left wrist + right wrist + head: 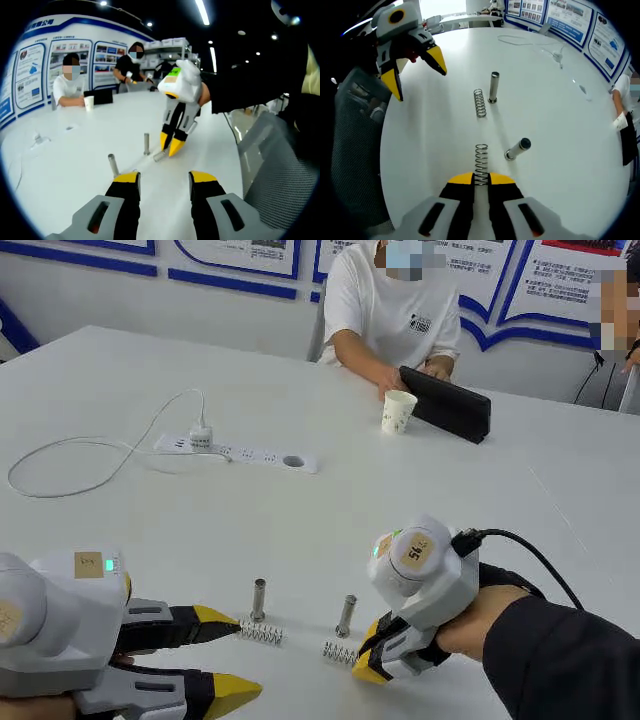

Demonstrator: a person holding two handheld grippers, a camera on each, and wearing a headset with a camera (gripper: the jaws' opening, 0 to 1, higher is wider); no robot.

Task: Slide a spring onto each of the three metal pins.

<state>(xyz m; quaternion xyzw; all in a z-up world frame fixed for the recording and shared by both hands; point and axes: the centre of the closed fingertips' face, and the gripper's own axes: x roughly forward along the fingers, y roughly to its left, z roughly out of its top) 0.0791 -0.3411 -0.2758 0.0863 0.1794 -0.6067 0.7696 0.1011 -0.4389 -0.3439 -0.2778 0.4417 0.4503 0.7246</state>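
Right gripper [480, 181], spring [481, 162] and pin [517, 148].
Jaws clamped on the flat-lying spring's near end; upright pin just beside its far end. Left gripper [165, 176] farther, jaws apart.

Wears a dark long sleeve [565, 660] reaching to the wrist of the right hand [478, 625]. Carries a right gripper [365, 658] with a rounded white housing, marked by a round tan sticker with dark digits and a small green light, and fed by a black cable [500, 533] curving out near its top. Matches it with a left gripper [245, 655] in the same white shell, bearing a square tan label and a green light. Ends both in grey slotted jaw bases, black fingers [127, 205] and pointed yellow tips; shows orange marks inside the slots.
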